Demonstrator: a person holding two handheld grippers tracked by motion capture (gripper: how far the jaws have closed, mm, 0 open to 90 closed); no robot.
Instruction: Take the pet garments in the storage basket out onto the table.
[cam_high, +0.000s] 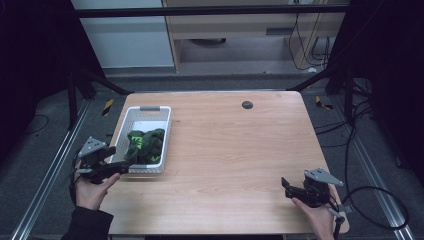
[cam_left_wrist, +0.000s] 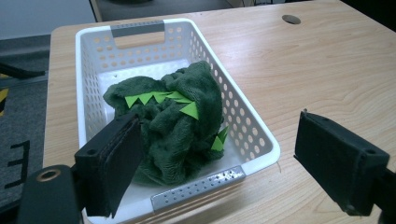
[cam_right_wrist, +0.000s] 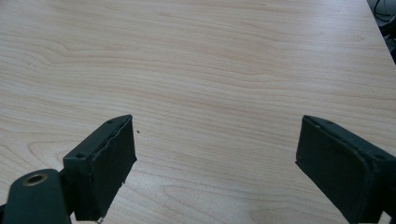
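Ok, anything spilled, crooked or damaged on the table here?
Nothing stands out. The green cloth lies crumpled but wholly inside the white basket, which sits flat near the table's left edge. The left gripper and right gripper are both open and empty.

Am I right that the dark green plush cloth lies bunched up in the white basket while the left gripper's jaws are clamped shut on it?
Not quite: the left gripper is open, jaws wide apart, as its own view shows. The green cloth does lie bunched in the white basket.
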